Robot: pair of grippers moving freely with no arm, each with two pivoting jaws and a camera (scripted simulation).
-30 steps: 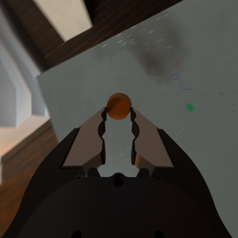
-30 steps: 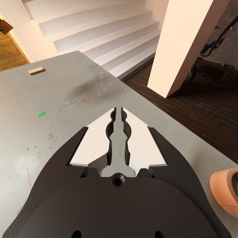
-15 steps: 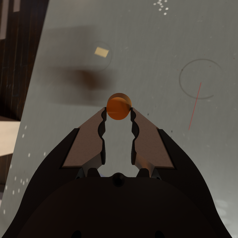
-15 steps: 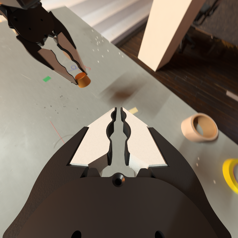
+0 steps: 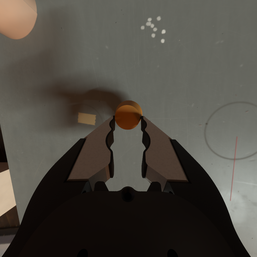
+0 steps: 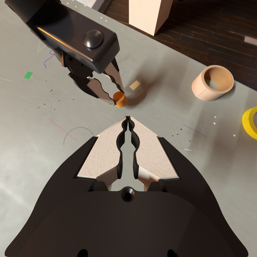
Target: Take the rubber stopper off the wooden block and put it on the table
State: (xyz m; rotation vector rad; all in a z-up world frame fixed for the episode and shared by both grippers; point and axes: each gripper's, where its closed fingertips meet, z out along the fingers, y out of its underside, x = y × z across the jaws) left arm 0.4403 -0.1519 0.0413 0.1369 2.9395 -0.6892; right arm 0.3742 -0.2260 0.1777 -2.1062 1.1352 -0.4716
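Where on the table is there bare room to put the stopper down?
Bare grey table lies under the rubber stopper, between the tan tape scrap and the right gripper. More crowded toward the beige roll and yellow roll.

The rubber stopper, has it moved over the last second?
Yes. The rubber stopper, held by the left gripper, has come down toward the table, close to the tan tape patch.
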